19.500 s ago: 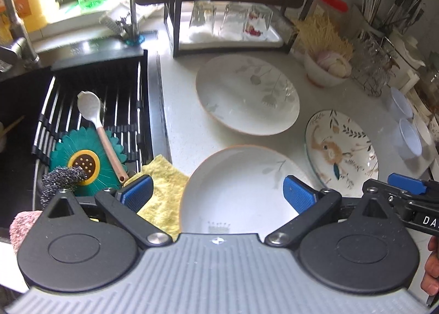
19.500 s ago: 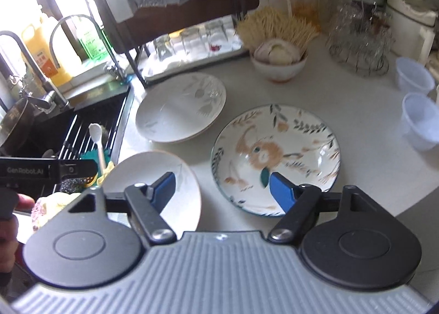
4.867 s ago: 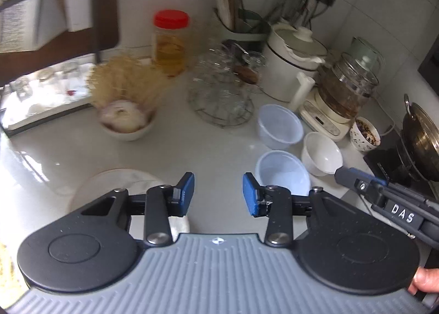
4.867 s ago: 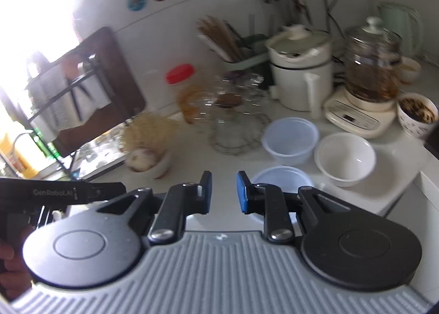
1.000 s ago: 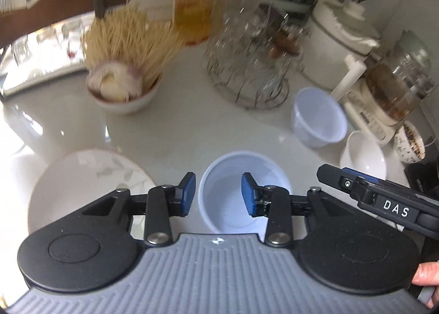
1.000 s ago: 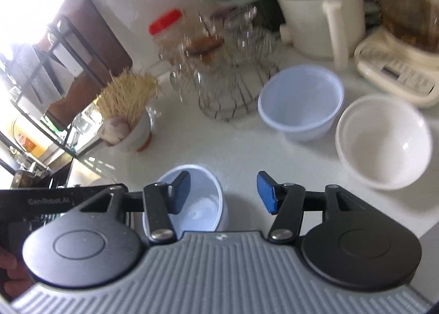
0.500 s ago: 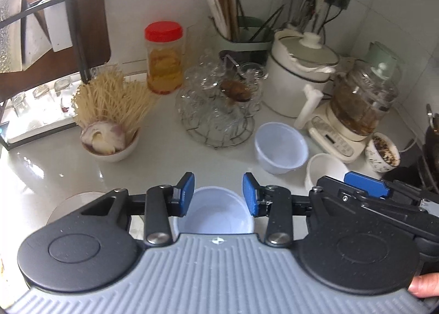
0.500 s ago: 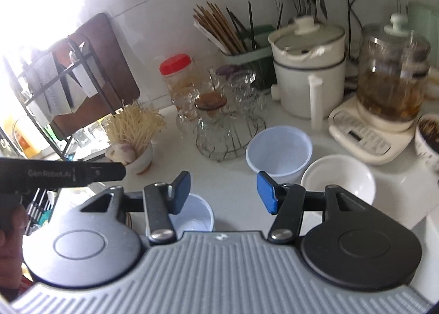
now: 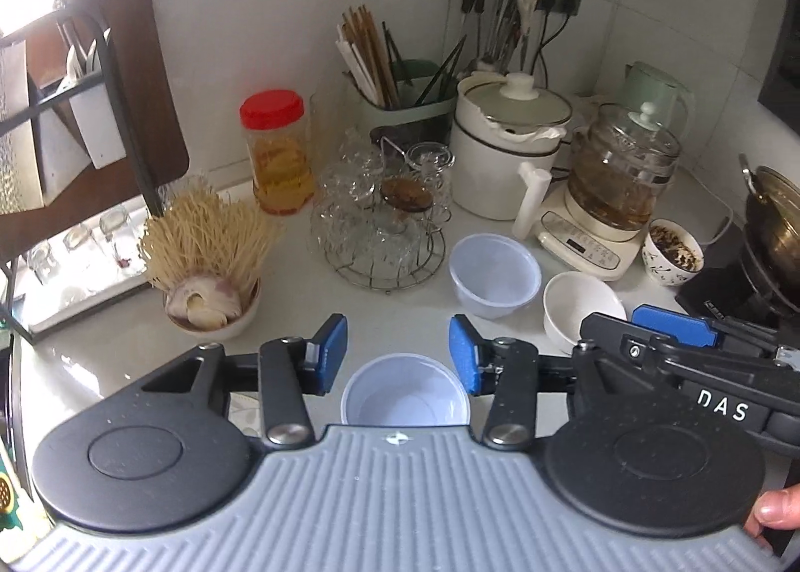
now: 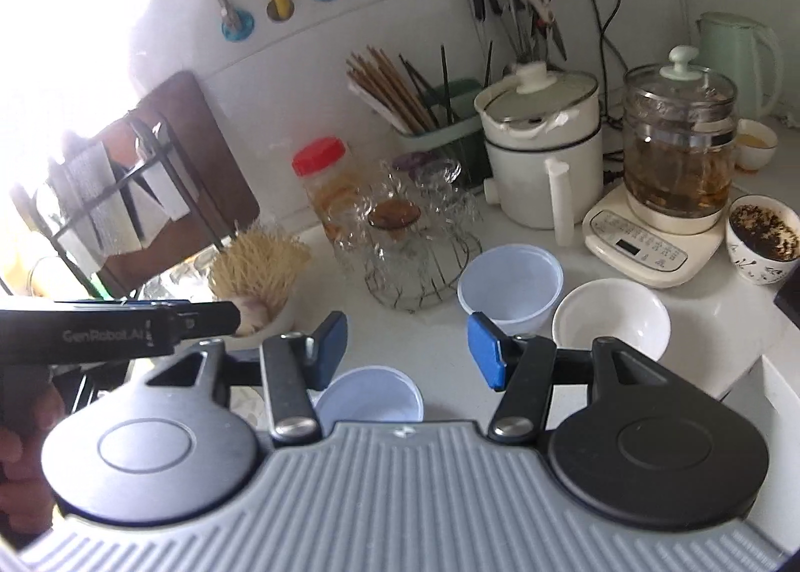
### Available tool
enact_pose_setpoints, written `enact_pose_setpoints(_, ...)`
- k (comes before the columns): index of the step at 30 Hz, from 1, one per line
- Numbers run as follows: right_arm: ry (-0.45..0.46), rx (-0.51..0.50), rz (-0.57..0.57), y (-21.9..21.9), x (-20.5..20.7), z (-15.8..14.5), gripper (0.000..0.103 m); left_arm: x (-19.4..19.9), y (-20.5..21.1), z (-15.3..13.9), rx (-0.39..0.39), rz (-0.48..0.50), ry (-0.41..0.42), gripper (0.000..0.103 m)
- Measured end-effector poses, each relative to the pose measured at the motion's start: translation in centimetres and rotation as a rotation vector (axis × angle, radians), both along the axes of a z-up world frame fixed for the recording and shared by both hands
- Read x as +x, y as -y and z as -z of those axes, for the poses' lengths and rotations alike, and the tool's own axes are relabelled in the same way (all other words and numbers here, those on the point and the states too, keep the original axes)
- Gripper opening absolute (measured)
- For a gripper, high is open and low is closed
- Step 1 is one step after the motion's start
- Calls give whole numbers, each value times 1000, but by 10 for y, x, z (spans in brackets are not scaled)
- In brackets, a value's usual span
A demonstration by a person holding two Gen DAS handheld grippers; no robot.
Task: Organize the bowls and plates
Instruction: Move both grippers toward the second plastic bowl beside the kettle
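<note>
Both grippers are up off the worktop. Left gripper (image 9: 398, 354) has just been opening its jaws, now about half open, nothing between the pads; right gripper (image 10: 407, 349) half open, empty too. Near cup (image 9: 405, 397) is released, standing free below near the front edge. Next back: second cup (image 9: 495, 274), white bowl (image 9: 582, 309) beside it, not yet stacked. Plates are mostly hidden behind the gripper body.

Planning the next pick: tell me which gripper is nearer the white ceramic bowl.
Right. The right gripper hangs just left of the white bowl; the left gripper sits farther left, above the small plastic cup.
</note>
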State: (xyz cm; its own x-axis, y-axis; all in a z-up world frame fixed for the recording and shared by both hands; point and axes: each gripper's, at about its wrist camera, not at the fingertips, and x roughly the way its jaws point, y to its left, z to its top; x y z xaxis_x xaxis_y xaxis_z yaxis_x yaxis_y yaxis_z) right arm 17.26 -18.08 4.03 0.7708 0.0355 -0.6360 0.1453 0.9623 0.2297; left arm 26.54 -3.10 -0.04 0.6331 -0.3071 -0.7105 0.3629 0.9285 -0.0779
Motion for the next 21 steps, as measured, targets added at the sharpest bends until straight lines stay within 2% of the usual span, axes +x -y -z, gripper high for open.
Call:
enact_pose_setpoints(11, -5, -34, 115, -23, -30, -8, 57, -19, -26, -2, -57, 78, -3, 54)
enact_pose_setpoints(21, -24, -17, 197, -27, -47, -4, 57, -24, -21, 6, -50, 163, -23, 59)
